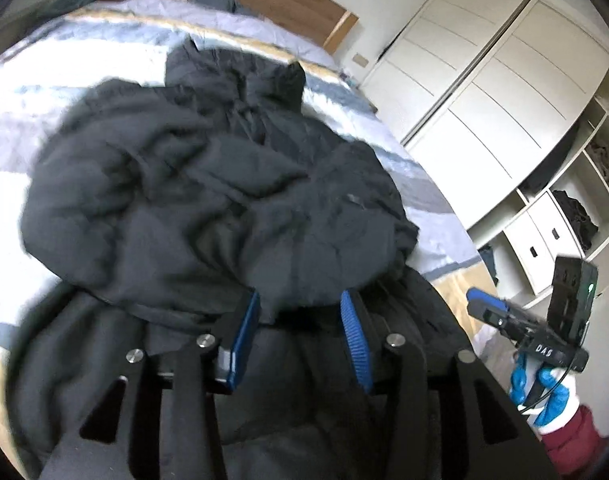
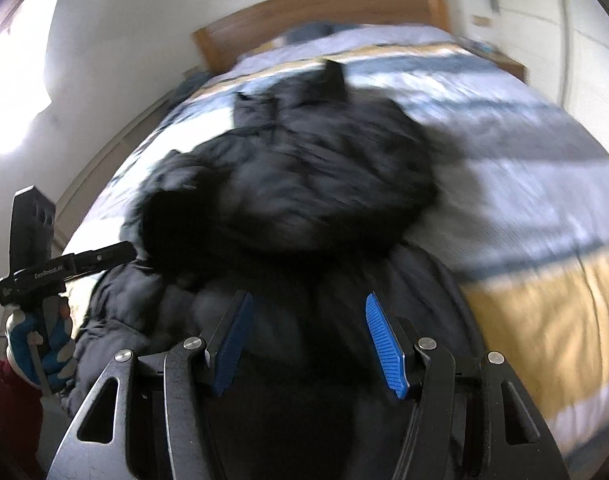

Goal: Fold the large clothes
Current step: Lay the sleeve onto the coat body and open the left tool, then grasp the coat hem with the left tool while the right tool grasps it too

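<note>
the black jacket [image 1: 208,184] lies bunched mid-bed [image 1: 420,184], partly folded over itself; smoothing and final folds seem left. the left tool [image 1: 300,322] and right tool [image 2: 308,332] gape wide, holding nothing.

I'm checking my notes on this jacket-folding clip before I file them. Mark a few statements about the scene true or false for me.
1. The black jacket lies on a bed with a striped cover. True.
2. Both grippers are clamped on the jacket. False: the left gripper and the right gripper both have their jaws apart, holding nothing.
3. The headboard is wooden. True.
4. The wardrobe doors are dark brown. False: they are white.
5. The hands holding the grippers are bare. False: the right hand and the left hand wear blue and white gloves.
</note>
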`<action>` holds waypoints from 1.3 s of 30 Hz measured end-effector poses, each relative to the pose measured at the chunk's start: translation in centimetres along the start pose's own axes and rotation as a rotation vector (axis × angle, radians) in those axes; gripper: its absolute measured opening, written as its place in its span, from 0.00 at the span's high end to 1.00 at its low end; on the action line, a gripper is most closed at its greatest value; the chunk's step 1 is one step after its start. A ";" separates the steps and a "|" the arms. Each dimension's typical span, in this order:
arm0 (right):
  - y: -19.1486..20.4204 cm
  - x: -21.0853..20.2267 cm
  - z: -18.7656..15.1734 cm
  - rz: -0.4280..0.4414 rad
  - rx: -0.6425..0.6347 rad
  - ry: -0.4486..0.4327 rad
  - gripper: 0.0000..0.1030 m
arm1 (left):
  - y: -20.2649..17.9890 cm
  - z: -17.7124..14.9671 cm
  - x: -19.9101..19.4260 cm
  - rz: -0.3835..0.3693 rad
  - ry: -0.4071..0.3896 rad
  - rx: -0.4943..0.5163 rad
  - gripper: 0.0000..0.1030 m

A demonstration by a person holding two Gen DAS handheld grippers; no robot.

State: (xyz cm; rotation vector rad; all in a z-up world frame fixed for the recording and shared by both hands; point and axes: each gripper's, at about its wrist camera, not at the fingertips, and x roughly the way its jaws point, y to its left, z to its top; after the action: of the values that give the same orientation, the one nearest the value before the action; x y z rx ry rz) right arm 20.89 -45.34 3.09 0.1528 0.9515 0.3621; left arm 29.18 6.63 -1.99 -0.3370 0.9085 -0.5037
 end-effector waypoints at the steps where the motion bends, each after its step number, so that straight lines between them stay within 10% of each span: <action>1: 1.4 0.4 0.9 0.018 -0.033 -0.003 0.43 | 0.5 0.6 -0.7 0.012 -0.010 0.004 0.61; 14: 16.2 10.1 7.5 0.220 -0.328 0.063 0.43 | 11.1 6.8 -0.5 0.234 -0.022 -0.061 0.61; 22: 11.6 15.2 5.3 0.164 -0.278 0.174 0.44 | 12.8 4.6 5.8 0.264 0.068 -0.060 0.59; 34: 9.8 12.4 5.7 0.169 -0.267 0.135 0.45 | 8.0 4.8 3.3 0.186 0.053 -0.020 0.58; 39: 8.4 13.1 4.6 0.119 -0.235 0.187 0.45 | 5.9 3.1 5.6 0.265 0.110 -0.014 0.58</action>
State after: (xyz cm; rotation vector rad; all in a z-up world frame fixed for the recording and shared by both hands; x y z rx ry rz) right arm 29.55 -32.59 -1.92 -0.0402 1.0785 0.6030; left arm 36.23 8.69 -6.74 -0.1992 1.0460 -0.2737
